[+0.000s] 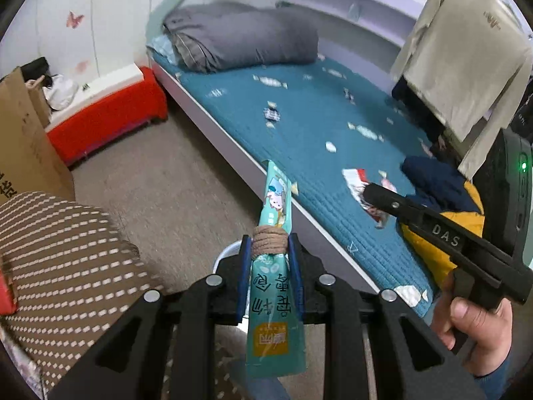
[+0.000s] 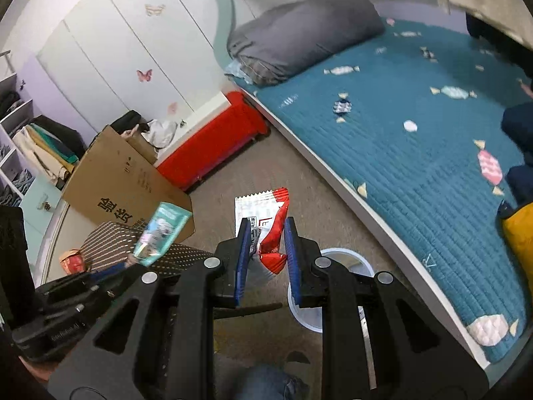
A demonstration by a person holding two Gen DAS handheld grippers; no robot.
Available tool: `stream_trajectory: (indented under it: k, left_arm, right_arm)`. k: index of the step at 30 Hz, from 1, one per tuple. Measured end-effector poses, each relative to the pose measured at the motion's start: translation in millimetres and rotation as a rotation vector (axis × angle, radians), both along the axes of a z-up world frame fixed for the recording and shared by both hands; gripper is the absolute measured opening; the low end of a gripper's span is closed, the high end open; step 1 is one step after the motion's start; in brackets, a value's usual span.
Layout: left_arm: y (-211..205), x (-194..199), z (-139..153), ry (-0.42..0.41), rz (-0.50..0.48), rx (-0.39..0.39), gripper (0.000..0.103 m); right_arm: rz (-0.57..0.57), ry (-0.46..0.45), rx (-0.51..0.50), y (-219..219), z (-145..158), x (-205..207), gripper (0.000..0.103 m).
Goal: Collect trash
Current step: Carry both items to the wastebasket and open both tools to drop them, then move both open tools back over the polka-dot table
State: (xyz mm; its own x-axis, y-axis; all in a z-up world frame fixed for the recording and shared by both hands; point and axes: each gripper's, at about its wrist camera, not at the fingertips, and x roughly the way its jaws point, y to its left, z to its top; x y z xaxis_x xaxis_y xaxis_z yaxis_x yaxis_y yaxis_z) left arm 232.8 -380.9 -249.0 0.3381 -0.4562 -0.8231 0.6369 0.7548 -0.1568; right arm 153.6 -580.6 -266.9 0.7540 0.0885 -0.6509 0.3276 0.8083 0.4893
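Observation:
My left gripper is shut on a long teal snack wrapper bound with brown cord, held upright above the floor. It also shows in the right wrist view. My right gripper is shut on a red and white wrapper, held over the floor beside the bed. In the left wrist view the right gripper reaches in from the right with that wrapper at its tip. A white round bin stands on the floor just below both grippers; its rim peeks behind my left fingers.
A bed with a teal candy-print cover and a grey rolled quilt fills the right. A small dark candy wrapper lies on it. A red bench, a cardboard box and a brown dotted cushion stand on the left.

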Motion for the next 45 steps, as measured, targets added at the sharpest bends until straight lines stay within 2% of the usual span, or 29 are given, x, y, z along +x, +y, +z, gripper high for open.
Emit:
stream_trajectory:
  k: [9, 10, 11, 13, 14, 16, 19, 21, 24, 30, 37, 45]
  left_arm:
    - [-42.3, 23.3, -48.6, 0.091, -0.047, 0.109, 0.023]
    - [-45.8, 26.1, -53.1, 0.104, -0.058, 0.127, 0.034]
    - [-48.3, 28.5, -57.3, 0.113, -0.06, 0.149, 0.058]
    - [-47.1, 35.4, -58.7, 0.092, -0.011, 0.16, 0.088]
    - [-44.5, 37.4, -56.9, 0.083, 0.007, 0.149, 0.089]
    - [-35.9, 41.8, -53.4, 0.1, 0.04, 0.128, 0.089]
    - [-24.9, 42.6, -43.5, 0.071, 0.074, 0.122, 0.089]
    - [-19.3, 39.7, -35.6, 0.03, 0.091, 0.119, 0.089]
    - [-10.2, 33.1, -22.1, -0.03, 0.113, 0.116, 0.09]
    - [16.9, 11.4, 8.9, -0.101, 0.12, 0.079, 0.091]
    - [50.5, -25.3, 44.6, -0.171, 0.119, 0.031, 0.092]
    - [106.9, -62.5, 77.8, -0.238, 0.162, -0.026, 0.093]
  right_arm:
    - [-0.018, 0.067, 0.081, -17.6, -42.6, 25.0, 0.021]
    - [-0.017, 0.071, 0.088, -17.9, -45.8, 26.5, 0.021]
    - [-0.018, 0.076, 0.099, -19.1, -51.4, 28.8, 0.021]
    - [-0.024, 0.089, 0.116, -22.2, -61.8, 32.9, 0.023]
    - [-0.029, 0.102, 0.136, -24.3, -70.6, 34.8, 0.041]
    - [-0.052, 0.133, 0.188, -28.0, -86.3, 34.2, 0.082]
    - [-0.06, 0.147, 0.233, -26.7, -97.8, 28.5, 0.083]
    - [-0.063, 0.151, 0.225, -23.5, -98.5, 24.3, 0.095]
    - [-0.083, 0.158, 0.189, -17.9, -90.8, 15.5, 0.097]
    - [-0.113, 0.135, 0.147, -8.0, -62.8, -4.1, 0.097]
    - [-0.089, 0.052, 0.085, 19.3, -7.4, -25.4, 0.097]
    - [0.008, -0.032, 0.009, 77.4, 56.8, -43.2, 0.097]
